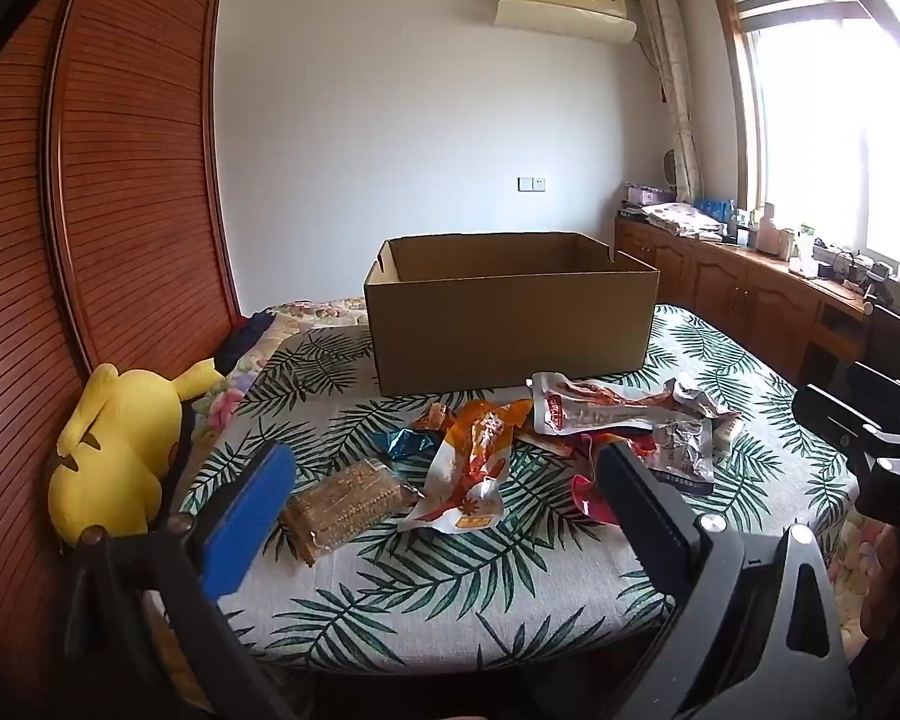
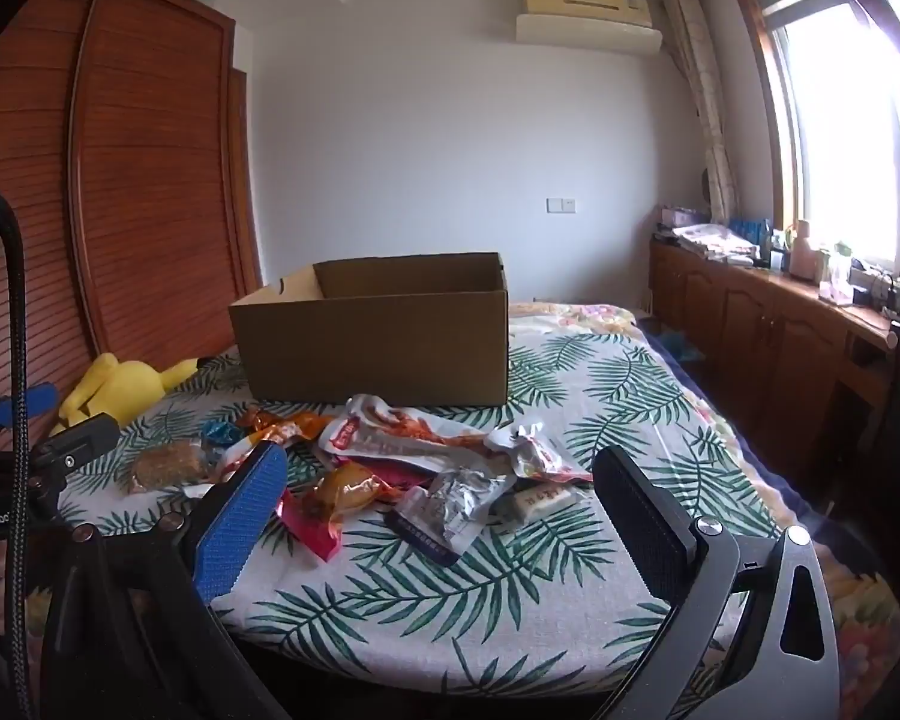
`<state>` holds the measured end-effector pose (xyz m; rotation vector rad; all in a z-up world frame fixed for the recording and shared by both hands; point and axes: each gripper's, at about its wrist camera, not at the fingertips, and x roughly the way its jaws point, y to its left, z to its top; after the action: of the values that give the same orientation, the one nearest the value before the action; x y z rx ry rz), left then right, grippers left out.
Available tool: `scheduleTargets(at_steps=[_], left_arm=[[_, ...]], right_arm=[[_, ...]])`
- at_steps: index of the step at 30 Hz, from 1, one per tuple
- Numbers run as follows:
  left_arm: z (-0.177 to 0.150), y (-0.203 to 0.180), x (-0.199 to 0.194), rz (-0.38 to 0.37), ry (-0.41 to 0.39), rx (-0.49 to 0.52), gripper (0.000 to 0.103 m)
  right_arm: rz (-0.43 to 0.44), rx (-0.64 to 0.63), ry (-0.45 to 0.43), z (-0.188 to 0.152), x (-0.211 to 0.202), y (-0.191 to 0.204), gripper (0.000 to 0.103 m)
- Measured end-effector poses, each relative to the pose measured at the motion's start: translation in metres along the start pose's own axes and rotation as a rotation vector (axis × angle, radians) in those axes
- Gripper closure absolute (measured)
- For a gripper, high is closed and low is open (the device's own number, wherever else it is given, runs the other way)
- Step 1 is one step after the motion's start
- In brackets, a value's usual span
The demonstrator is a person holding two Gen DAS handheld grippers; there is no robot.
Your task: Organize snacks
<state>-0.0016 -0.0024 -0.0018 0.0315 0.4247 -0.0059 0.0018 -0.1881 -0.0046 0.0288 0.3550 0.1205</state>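
Your left hand-held gripper (image 1: 444, 480) and right hand-held gripper (image 2: 438, 480) both hang wide apart and empty above the snack packets (image 2: 426, 450), which lie heaped on the leaf-print bed cover (image 2: 630, 396) just in front of the open cardboard box (image 1: 510, 330); the foil pouches look light, crinkly and probably slippery, so pinch a flat sealed edge, not the puffed middle; the grain bar pack (image 1: 348, 501) at the left seems stiffer and brittle; take it across its short sides, gently.
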Motion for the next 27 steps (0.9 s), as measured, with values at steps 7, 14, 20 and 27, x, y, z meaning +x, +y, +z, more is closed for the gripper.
scheduleTargets(at_steps=[7,14,20,27], left_arm=[[-0.0004,0.0026,-0.0031,0.0,-0.001,0.0,0.001],[0.0004,0.0022,-0.0033,0.0,-0.002,0.0,0.001],[0.0012,0.0022,-0.004,0.0,-0.002,0.001,0.001],[0.0047,0.0025,-0.0027,-0.002,-0.003,0.002,0.001]], right_arm=[[-0.001,0.001,0.001,-0.0004,0.0007,-0.0004,0.0],[-0.005,0.002,0.0,-0.0002,0.0014,-0.0003,0.0],[-0.009,0.003,0.0,0.0012,0.0015,-0.0008,0.0],[-0.012,0.002,-0.001,0.0011,0.0014,-0.0014,0.0]])
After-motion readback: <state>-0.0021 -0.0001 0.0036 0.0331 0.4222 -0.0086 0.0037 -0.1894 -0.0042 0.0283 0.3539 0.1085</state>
